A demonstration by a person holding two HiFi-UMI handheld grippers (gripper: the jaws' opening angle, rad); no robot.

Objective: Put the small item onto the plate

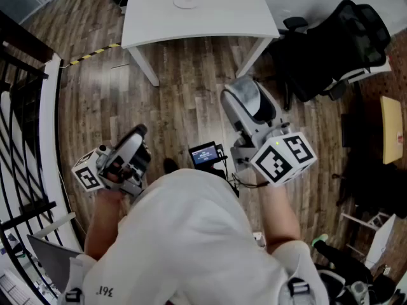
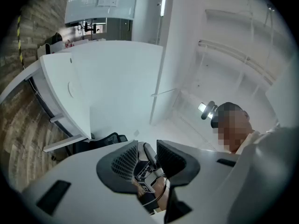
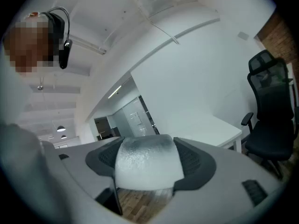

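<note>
**A:** What's the right hand-held gripper got there?

**B:** The small item. It's milky white, frosted and rounded, with a grey shade along its far edge. The jaws are spread wide and press on both its sides, so it's firmly gripped.

**A:** And where is it hanging?

**B:** In the air over the wooden floor, just on the near side of the white table, by its right leg.

**A:** Can you tell what it actually is?

**B:** No. The jaws cover its flanks, and its near rim turns see-through, with floorboards showing through it. I can't say whether it's a cup or a dome.

**A:** What about the left hand-held gripper?

**B:** It's tipped upward, with the jaws a narrow gap apart and nothing between them. It's empty.

**A:** Where's the plate?

**B:** The plate is a faint pale disc out on the far table, white on white, so it's barely visible. It's well apart from the item.

**A:** Is anything else hidden?

**B:** The person's white shirt blocks the near floor, and a black chair stands far right, partly cut off.
</note>
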